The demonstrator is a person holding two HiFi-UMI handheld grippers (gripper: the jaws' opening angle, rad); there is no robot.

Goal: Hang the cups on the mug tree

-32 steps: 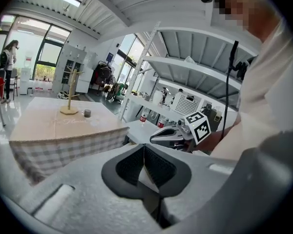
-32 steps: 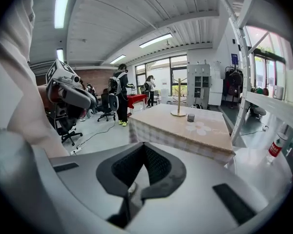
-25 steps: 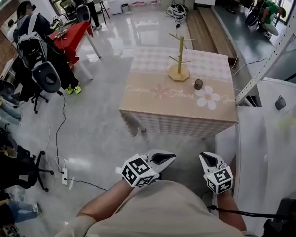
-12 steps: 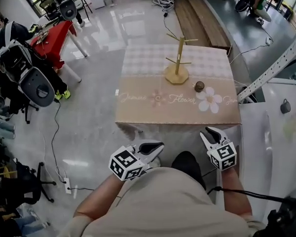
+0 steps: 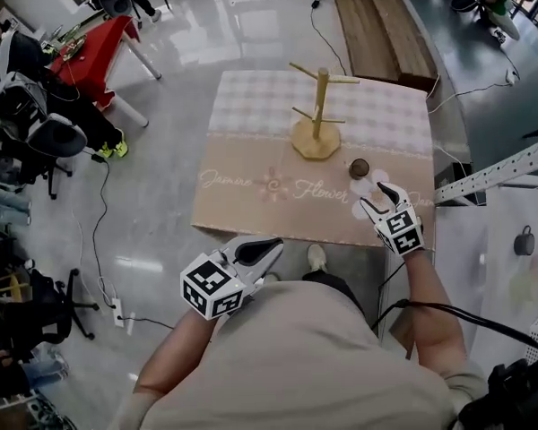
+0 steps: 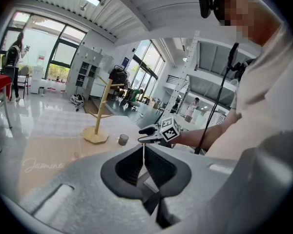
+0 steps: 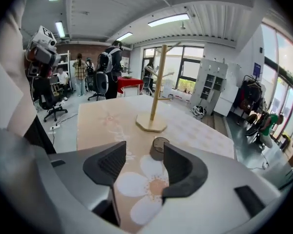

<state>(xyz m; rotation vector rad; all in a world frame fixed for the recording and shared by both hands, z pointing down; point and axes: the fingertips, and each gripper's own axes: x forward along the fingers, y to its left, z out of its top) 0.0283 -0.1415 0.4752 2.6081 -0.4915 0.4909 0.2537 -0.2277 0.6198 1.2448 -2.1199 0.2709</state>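
Tabletop (image 5: 251, 150), one, under a beige flower-print cloth, carries everything. One wooden mug tree (image 5: 318, 115) stands upright near its middle, its pegs bare. Two grippers are in view. The left gripper (image 5: 271, 245) hangs off the near edge, its jaws pressed together on nothing. The right gripper (image 5: 374, 195) is over the near right corner, jaws opening with nothing between them. One small dark cup (image 5: 359, 167) stands just beyond it, beside the tree's base.
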